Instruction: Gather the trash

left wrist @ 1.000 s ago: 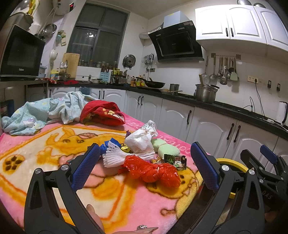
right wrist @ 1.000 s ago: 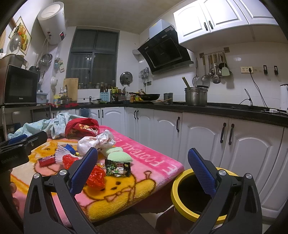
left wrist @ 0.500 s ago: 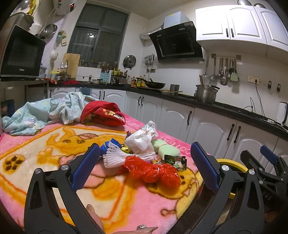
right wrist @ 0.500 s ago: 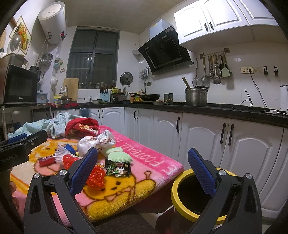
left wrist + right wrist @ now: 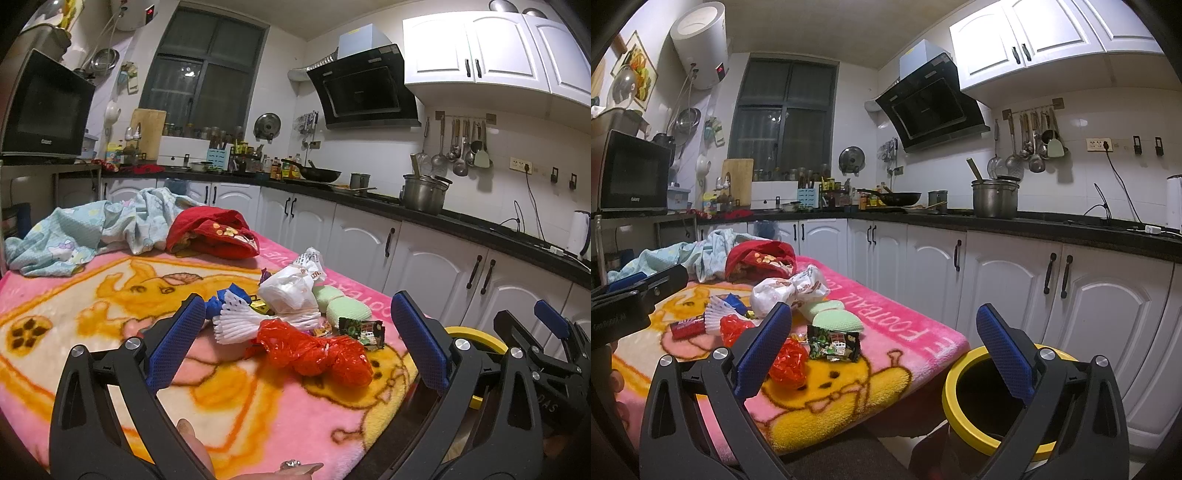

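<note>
Both the left gripper (image 5: 297, 341) and the right gripper (image 5: 884, 349) are held wide open and empty. The red plastic bag (image 5: 317, 350), lying between and just beyond the left fingers, should be pinched at its bunched middle.

A heap of trash lies on the pink cartoon blanket (image 5: 110, 302) near its corner by the yellow-rimmed bin (image 5: 993, 398), which stands open and dark inside just off that corner. Nearest the corner is a dark green-and-black snack wrapper (image 5: 833, 342), flat and crinkled, with a crumpled red plastic bag (image 5: 317, 350) just beside it and two pale green sponges (image 5: 341, 304) touching each other behind it. Further in from the corner sit a knotted white plastic bag (image 5: 291, 288), a fanned stack of white pleated paper cups (image 5: 243, 321) lying on its side, a scrap of blue wrapper (image 5: 221, 299) and a flat red packet (image 5: 687, 326).
</note>
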Demonstrator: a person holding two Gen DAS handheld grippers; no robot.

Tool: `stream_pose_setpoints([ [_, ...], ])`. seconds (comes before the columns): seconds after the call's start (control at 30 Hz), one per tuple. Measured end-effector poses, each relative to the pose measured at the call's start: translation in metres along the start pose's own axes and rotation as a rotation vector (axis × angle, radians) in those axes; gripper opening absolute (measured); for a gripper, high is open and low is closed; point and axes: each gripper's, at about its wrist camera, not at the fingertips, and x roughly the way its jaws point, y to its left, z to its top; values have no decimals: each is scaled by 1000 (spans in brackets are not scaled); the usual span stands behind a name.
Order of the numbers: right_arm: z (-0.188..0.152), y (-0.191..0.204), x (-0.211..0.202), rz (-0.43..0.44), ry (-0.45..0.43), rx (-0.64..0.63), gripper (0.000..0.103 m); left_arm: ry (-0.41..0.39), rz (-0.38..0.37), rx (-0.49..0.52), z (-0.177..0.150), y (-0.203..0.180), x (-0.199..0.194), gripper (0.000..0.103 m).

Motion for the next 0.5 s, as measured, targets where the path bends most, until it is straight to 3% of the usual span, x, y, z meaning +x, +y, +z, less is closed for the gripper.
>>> stream_pose_setpoints([
  [0.27,2,8,7,56,39,-41,97,15,0,-15,1,14,5,92],
  [0.5,2,31,23,152,117,-107,97,41,57,-34,3,42,10,92],
])
